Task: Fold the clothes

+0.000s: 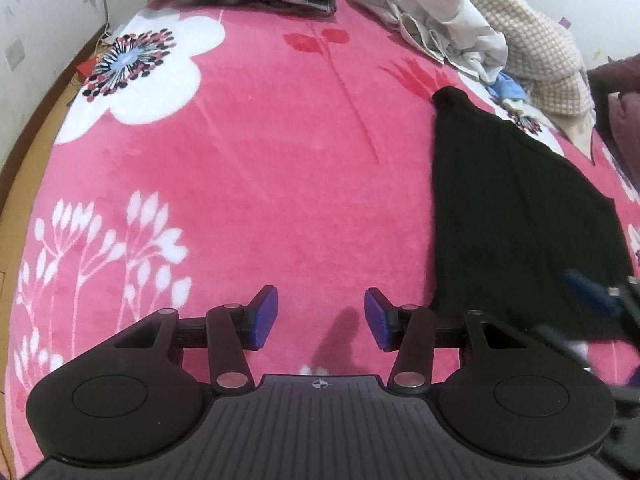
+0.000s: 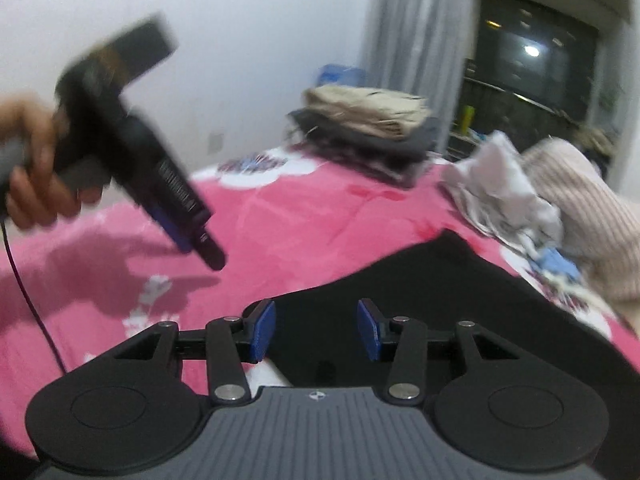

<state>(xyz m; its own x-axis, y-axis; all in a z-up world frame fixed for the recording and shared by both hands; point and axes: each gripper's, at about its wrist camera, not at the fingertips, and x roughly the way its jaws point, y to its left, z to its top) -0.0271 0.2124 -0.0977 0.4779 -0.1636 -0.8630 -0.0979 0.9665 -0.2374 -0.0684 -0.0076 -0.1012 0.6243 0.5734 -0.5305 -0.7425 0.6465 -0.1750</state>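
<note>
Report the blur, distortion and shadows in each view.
Left wrist view: mostly sharp, fisheye bows the pink blanket; the right gripper is a motion-blurred smear; a gripper shadow falls between the open jaws. Right wrist view: motion-blurred throughout, the left gripper and hand smeared, casting a shadow on the blanket.

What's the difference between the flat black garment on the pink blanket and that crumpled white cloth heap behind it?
The black garment is spread smooth and flat on the pink floral blanket; the white cloth heap is bunched and wrinkled. The black garment lies near the front, by the grippers; the white heap sits farther back, against a beige checked bundle. One is dark and plain, the other pale. Neither one has been folded, and neither is held.
</note>
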